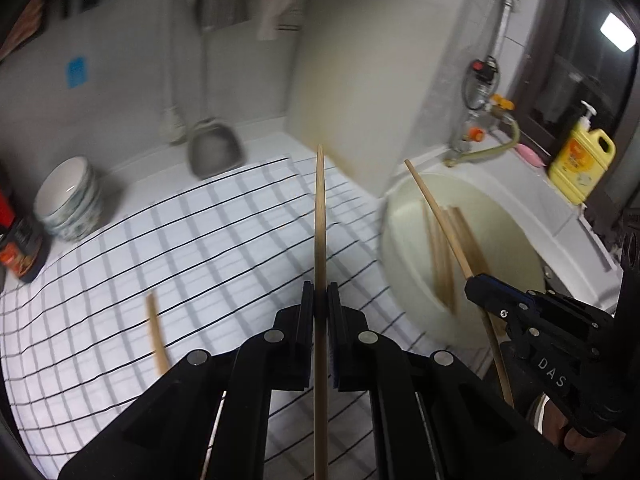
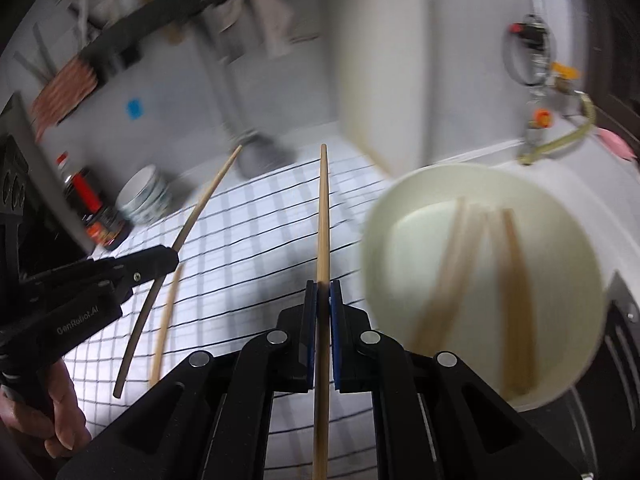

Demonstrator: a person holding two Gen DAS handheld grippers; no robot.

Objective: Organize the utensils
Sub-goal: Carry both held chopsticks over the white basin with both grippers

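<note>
Left wrist: the left gripper [image 1: 320,300] is clamped on a chopstick [image 1: 319,216]; one chopstick on the cloth [image 1: 157,336] is unsorted.

Right wrist: the right gripper [image 2: 323,300] pinches another chopstick [image 2: 323,216] — several already lie in the cup [image 2: 552,208], so roughly midway.

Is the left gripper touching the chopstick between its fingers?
Touching. In the left wrist view the left gripper is shut on the chopstick, both pads pressed against it with no gap.
</note>
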